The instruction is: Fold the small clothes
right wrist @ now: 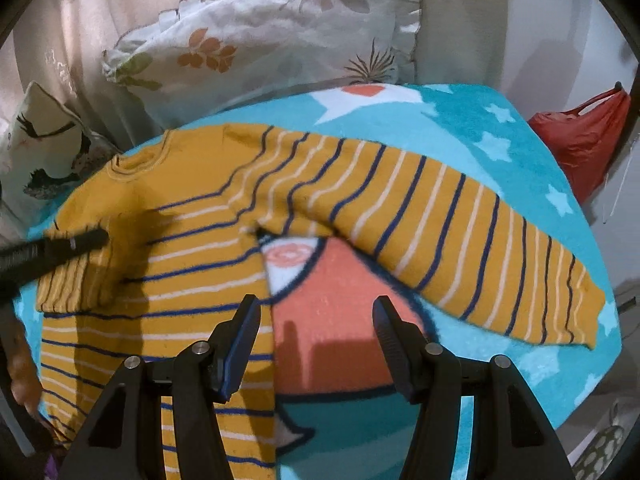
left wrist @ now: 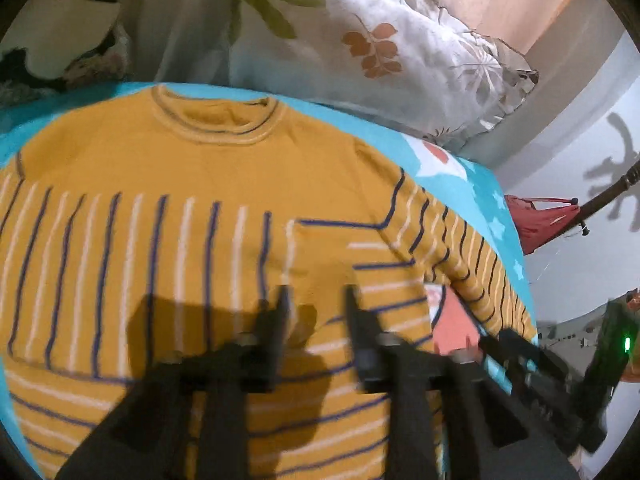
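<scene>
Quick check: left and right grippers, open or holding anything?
Left gripper: open, nothing between the fingers, over the sweater.
Right gripper: open, empty.

Bright indoor light from behind me throws hard shadows of my tools onto the sweater (left wrist: 192, 208). My left view smears with motion blur; the right stays sharp. Fisheye bends both edges into dark corners.

Sweater (right wrist: 208, 264) hem cut off below.
</scene>
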